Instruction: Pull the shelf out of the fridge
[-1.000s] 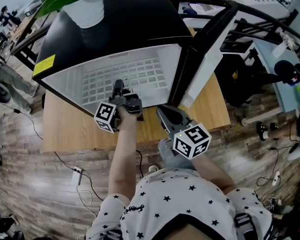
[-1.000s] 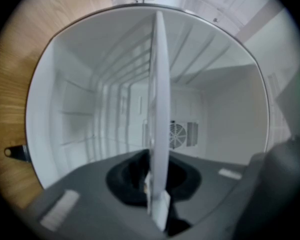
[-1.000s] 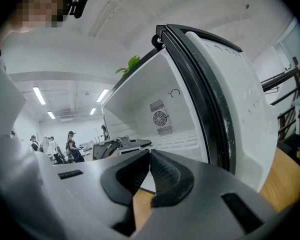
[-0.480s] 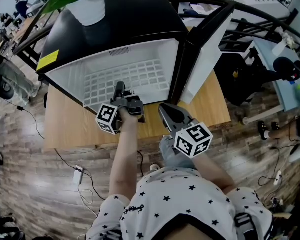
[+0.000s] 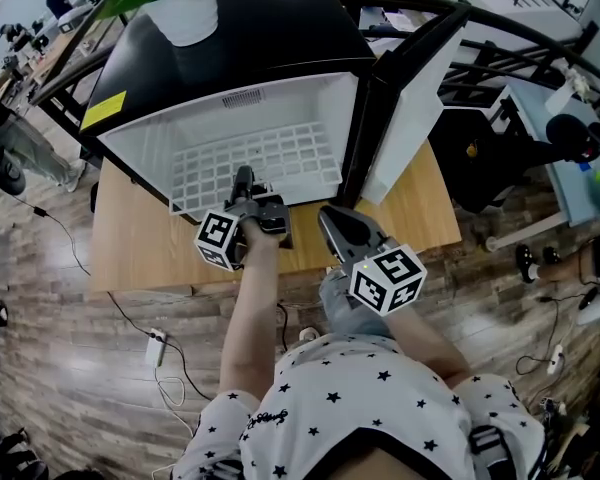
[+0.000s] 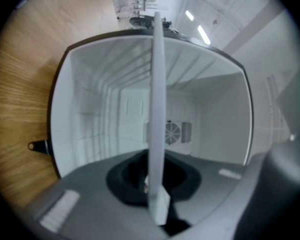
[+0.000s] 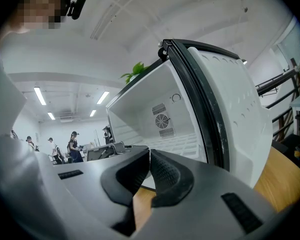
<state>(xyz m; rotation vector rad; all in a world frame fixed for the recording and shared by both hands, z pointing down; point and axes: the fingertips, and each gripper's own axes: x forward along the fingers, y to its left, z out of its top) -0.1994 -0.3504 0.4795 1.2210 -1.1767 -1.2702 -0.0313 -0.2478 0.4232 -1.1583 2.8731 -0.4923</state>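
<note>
The black fridge (image 5: 230, 48) stands on a wooden table (image 5: 130, 253) with its door (image 5: 420, 98) swung open to the right. Inside lies a white wire shelf (image 5: 280, 153), its front edge at the fridge's mouth. My left gripper (image 5: 243, 180) is shut on that front edge. In the left gripper view the shelf (image 6: 156, 84) runs edge-on as a white strip between the jaws of my left gripper (image 6: 151, 176). My right gripper (image 5: 330, 220) hangs just right of it, before the door hinge, shut and holding nothing. In the right gripper view its pads (image 7: 162, 169) meet, with the shelf (image 7: 177, 143) beyond.
A white plant pot (image 5: 190, 13) with green leaves stands on the fridge's top. A black metal frame (image 5: 540, 38) and a desk with clutter lie to the right. Cables and a power strip (image 5: 152, 348) lie on the wood floor at the left.
My left gripper has drawn back a little toward me with the shelf's front edge in it. The right gripper has stayed where it was.
</note>
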